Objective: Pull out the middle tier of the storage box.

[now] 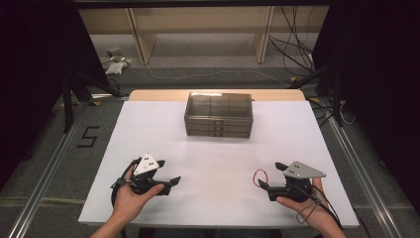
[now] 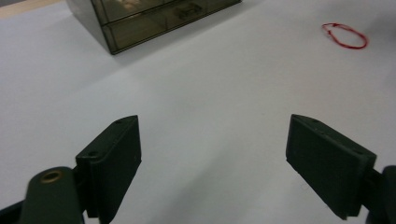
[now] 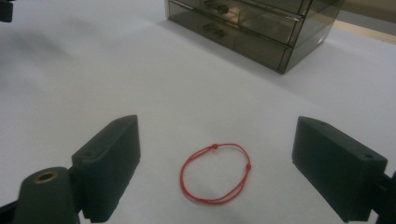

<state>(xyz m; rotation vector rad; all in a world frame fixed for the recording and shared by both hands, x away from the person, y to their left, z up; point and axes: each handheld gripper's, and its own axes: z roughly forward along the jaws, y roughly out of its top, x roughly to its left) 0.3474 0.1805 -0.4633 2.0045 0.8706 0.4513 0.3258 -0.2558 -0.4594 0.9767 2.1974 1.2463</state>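
One thin red cord bracelet point(image 3: 215, 173), a closed loop with small knots, lies flat on the white bench point(image 1: 218, 163), right between the right gripper point(image 3: 215, 163)'s jaws, which gape wide and hold nothing. Over on the other side, the left gripper point(image 1: 167, 173) rests with jaws just as wide, also empty. Beyond, a smoky see-through drawer box point(image 1: 219, 115) sits at the far edge.

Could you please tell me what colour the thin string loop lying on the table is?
The string loop is red; it shows best in the right gripper view, lying flat between the open claw's jaws.
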